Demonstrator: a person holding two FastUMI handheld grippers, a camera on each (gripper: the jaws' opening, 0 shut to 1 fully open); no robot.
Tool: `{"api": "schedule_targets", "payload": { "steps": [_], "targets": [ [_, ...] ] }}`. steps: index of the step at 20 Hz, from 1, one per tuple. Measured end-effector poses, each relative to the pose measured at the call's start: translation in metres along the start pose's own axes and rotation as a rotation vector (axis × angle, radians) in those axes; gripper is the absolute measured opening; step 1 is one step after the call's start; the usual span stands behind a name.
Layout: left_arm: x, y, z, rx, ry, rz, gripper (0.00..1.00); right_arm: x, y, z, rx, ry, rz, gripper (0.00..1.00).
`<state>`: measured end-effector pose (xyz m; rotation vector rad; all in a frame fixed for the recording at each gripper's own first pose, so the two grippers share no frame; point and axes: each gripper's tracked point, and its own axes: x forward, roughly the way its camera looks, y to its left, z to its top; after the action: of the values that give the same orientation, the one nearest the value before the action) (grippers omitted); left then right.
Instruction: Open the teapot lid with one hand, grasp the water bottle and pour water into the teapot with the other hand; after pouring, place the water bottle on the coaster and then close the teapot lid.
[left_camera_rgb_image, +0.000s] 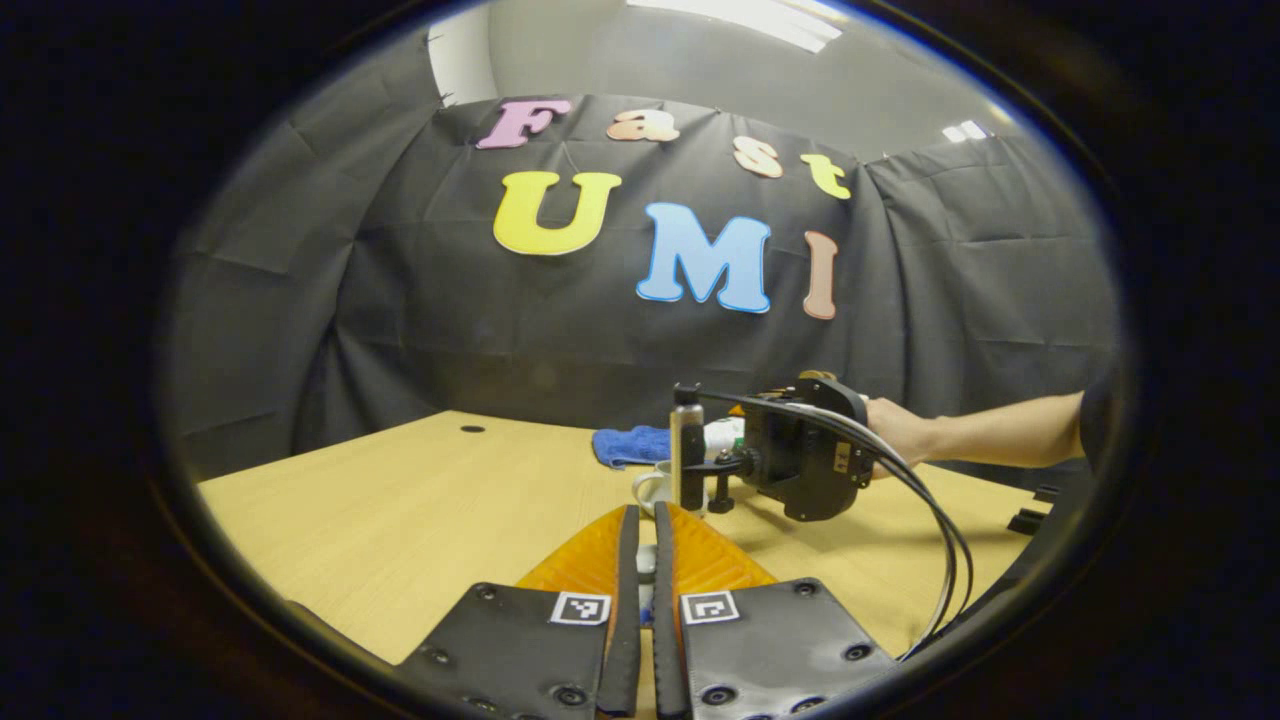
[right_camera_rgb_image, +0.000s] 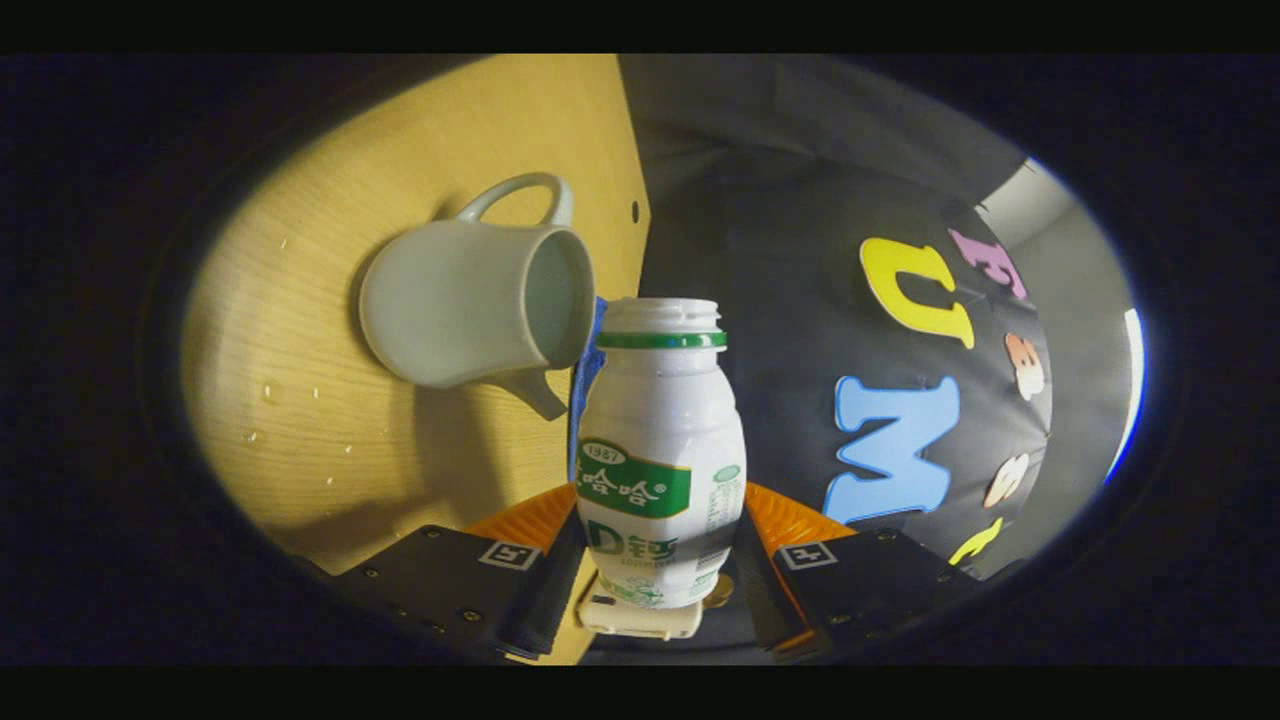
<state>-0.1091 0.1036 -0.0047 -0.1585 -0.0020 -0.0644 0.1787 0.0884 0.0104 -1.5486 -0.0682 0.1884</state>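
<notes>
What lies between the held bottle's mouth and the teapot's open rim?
In the right gripper view, a sliver of blue cloth shows between the water bottle and the teapot; no stream visible.

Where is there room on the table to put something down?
The left stretch of the wooden table, from the booth wall to the near edge, looks bare. It's crowded on the right, where the white teapot, blue cloth and right gripper with the bottle bunch together.
</notes>
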Motion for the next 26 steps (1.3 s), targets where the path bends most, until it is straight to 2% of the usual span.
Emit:
{"api": "schedule_targets", "payload": {
  "steps": [2,3,5,6,8,13,17,21,22,23,24,25,26],
  "targets": [
    [0.011,0.004,0.005,-0.023,0.0,0.001,0.12,-0.004,0.001,0.002,0.117,-0.013,0.019,0.72],
    [0.016,0.005,0.01,-0.034,-0.002,0.0,0.16,-0.007,0.001,0.002,0.169,-0.02,0.028,0.72],
    [0.033,0.005,0.019,-0.054,-0.011,-0.006,0.12,-0.01,-0.003,0.001,0.267,-0.03,0.043,0.72],
    [0.043,0.005,0.024,-0.069,-0.009,-0.008,0.16,-0.013,-0.006,0.0,0.324,-0.034,0.046,0.72],
    [0.058,-0.002,0.038,-0.094,-0.023,-0.027,0.16,-0.022,-0.005,-0.003,0.461,-0.05,0.065,0.72],
    [0.108,-0.02,0.069,-0.033,-0.054,-0.066,0.15,-0.043,-0.016,-0.025,0.851,-0.083,0.087,0.72],
    [0.165,-0.036,0.074,0.015,-0.06,-0.105,0.15,-0.063,-0.022,-0.037,1.157,-0.116,0.143,0.71],
    [0.212,-0.059,0.067,0.049,-0.04,-0.156,0.16,-0.077,-0.031,-0.051,1.312,-0.132,0.163,0.72],
    [0.221,-0.064,0.063,0.064,-0.033,-0.163,0.12,-0.082,-0.035,-0.054,1.341,-0.14,0.16,0.72],
    [0.232,-0.064,0.058,0.085,-0.014,-0.153,0.16,-0.087,-0.039,-0.056,1.367,-0.158,0.157,0.72],
    [0.242,-0.065,0.049,0.102,0.003,-0.151,0.12,-0.091,-0.044,-0.06,1.392,-0.163,0.146,0.71],
    [0.249,-0.067,0.04,0.111,0.02,-0.154,0.16,-0.096,-0.05,-0.065,1.414,-0.177,0.136,0.71],
    [0.255,-0.068,0.032,0.116,0.039,-0.157,0.16,-0.1,-0.055,-0.069,1.432,-0.186,0.125,0.71]
  ]
}}
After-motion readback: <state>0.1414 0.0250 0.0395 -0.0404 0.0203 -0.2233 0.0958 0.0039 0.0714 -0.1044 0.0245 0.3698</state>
